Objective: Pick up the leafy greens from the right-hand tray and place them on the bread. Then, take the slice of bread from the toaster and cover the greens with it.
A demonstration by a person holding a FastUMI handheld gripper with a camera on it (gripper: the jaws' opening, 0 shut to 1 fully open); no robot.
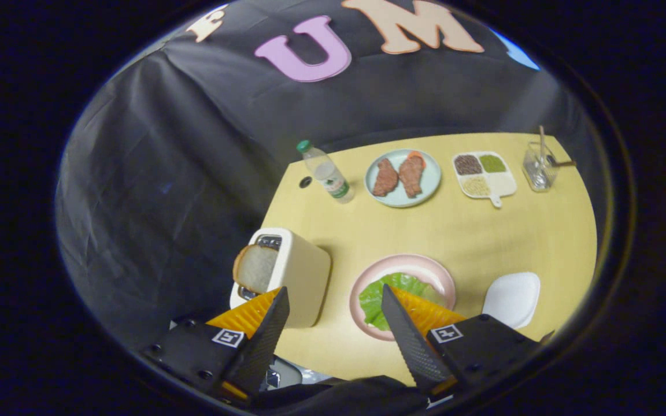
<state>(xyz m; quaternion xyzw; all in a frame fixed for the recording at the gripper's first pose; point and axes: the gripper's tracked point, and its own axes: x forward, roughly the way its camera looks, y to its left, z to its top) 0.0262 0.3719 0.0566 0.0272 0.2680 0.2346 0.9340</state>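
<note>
1. Since the leafy greens already lie on the pink plate near the counter's front edge, the step in hand is judged to be fetching the slice of bread from the toaster.
2. Tool state: fingers spread wide, nothing held, raised above the counter. One finger overlaps the toaster in view; the other overlaps the plate.
3. Bread under the greens cannot be confirmed; the leaf and a finger cover that part of the plate.
4. Slice position: upright in the toaster slot at the counter's front left corner, upper half exposed.
5. Align the fingers so one falls on each broad face of the slice.
6. Descend to the exposed crust only; keep clear of the toaster rim.
7. Close gently, since the slice probably deforms.
8. Lift straight along the slot.
9. The white tray at the front right edge needs no further attention.
</note>
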